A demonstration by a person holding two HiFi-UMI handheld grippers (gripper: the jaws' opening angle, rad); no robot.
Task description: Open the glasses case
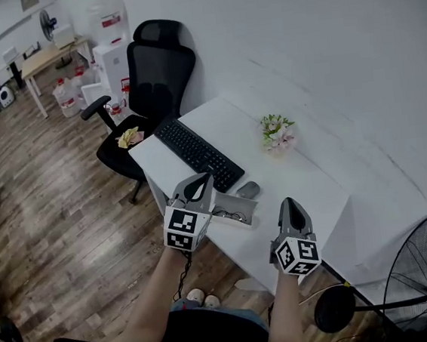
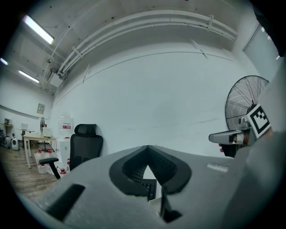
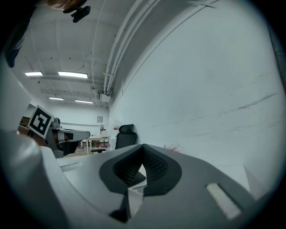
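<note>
Desk [image 1: 314,186] white: keyboard [image 1: 199,154], mouse [image 1: 248,190], flowers [image 1: 278,131], glasses case [image 1: 240,206]; wood floor [image 1: 59,220]; left gripper [image 1: 198,185], right gripper [image 1: 290,210] jaws closed.

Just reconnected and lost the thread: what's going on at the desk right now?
A person holds a gripper in each hand over the near edge of the white desk. The left gripper and the right gripper are both shut, with nothing between their jaws. The grey glasses case lies beside the left gripper, in front of the keyboard, and looks already open.

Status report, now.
Left gripper shut, empty. Right gripper shut, empty. Case at desk edge by left gripper, looks open. Mouse just behind it.
</note>
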